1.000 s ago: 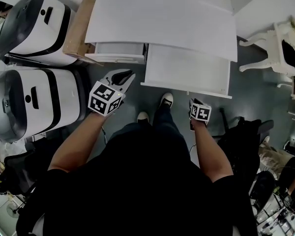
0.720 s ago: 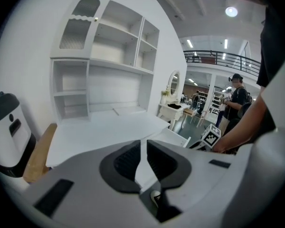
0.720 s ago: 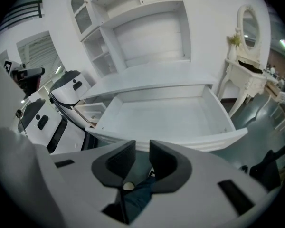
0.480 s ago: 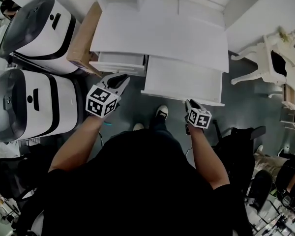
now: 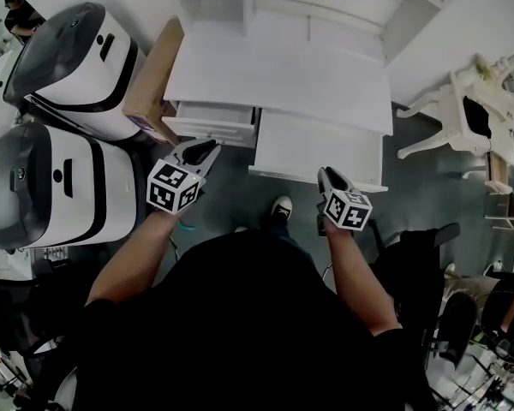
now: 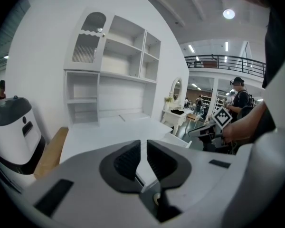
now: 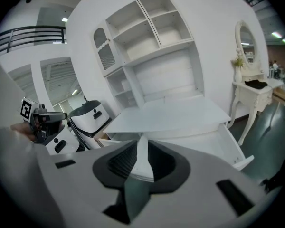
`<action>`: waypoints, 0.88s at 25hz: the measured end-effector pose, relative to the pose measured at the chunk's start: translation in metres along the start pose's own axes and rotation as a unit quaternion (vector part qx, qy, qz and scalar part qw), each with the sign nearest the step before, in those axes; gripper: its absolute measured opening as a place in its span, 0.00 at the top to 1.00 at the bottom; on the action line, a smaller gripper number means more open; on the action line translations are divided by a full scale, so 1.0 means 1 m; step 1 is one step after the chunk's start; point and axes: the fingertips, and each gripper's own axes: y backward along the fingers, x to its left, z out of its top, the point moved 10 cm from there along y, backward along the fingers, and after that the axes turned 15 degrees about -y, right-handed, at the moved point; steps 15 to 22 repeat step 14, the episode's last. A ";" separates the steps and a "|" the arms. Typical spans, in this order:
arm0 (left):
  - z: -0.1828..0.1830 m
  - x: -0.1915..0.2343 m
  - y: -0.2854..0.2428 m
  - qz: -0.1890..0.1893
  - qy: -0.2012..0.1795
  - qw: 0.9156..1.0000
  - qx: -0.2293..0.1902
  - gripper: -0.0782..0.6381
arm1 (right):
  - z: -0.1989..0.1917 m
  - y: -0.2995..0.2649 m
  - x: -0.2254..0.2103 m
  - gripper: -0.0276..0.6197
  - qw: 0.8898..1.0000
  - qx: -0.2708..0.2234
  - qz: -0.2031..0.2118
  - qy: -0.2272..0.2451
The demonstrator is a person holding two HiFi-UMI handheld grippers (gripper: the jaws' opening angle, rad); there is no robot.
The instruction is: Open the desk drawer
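Head view: desk drawer (image 5: 319, 146) is seen pulled out under the tabletop (image 5: 274, 71), so left gripper (image 5: 206, 148), fingers slightly spread, and right gripper (image 5: 326, 175), fingers closing on nothing, are held clear of it, judged done.

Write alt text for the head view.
Seen from above, a person faces a white desk whose wide, shallow white drawer stands pulled out. Each hand holds a gripper in front of it: the left gripper with fingers slightly apart, the right gripper with fingers closing on nothing. Two bulky white-and-black machines stand at the left.
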 end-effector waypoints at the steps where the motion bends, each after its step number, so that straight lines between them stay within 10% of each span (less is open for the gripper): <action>1: -0.002 0.000 0.003 0.000 0.000 1.000 0.000 0.83 | 0.003 0.003 0.006 0.85 1.000 -0.006 0.003 0.002; 22: -0.019 -0.002 0.028 -0.008 0.011 1.000 -0.007 0.83 | 0.008 0.042 0.051 0.86 0.998 -0.054 0.015 0.010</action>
